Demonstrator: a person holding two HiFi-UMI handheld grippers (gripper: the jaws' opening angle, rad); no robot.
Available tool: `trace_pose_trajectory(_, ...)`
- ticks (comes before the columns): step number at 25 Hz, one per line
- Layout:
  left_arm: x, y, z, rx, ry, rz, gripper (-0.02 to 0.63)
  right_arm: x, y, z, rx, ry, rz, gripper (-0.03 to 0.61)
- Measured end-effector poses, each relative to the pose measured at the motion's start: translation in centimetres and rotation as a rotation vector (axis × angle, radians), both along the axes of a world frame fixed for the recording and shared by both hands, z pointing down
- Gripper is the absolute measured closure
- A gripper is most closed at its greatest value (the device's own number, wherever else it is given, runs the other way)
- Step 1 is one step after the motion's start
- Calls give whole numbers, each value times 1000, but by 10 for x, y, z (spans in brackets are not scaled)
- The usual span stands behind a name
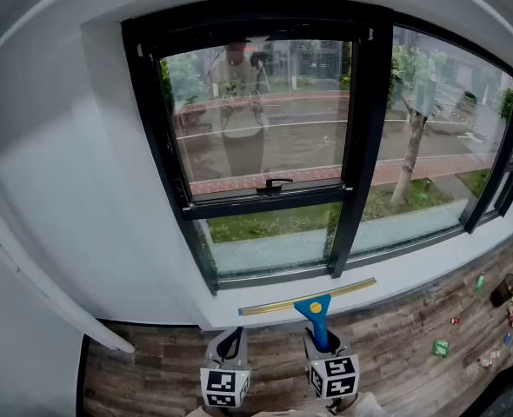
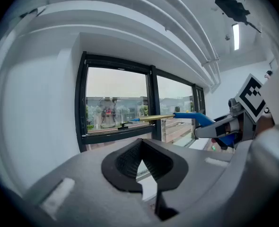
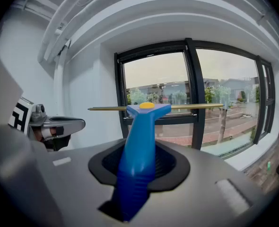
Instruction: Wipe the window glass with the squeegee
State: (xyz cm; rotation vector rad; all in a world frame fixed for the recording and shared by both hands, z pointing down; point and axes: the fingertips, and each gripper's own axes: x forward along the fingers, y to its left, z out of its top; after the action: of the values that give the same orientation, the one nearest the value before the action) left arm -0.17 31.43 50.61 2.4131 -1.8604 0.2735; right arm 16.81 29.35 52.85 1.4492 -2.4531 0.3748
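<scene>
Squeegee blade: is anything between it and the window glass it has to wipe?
Nothing visible. The right claw grips the squeegee by its blue handle, and only open air lies between its blade and the glass.

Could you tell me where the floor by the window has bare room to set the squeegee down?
The wooden floor left of the left gripper is bare; small scattered items crowd the far right.
</scene>
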Motion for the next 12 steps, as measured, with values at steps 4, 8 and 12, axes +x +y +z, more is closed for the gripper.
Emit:
trace_pose_trajectory(4,4,-5,4,-5,11,2,614,3,-4,3,-5,0,-4,462)
trace_pose_trajectory(8,13,-11,9,-14,20,-7,614,15,-8,12,-28,1,-11,460)
trace_pose_trajectory(12,21,-17,14,-14,18,-22,614,29,-16,17,-35,-37,-9,459)
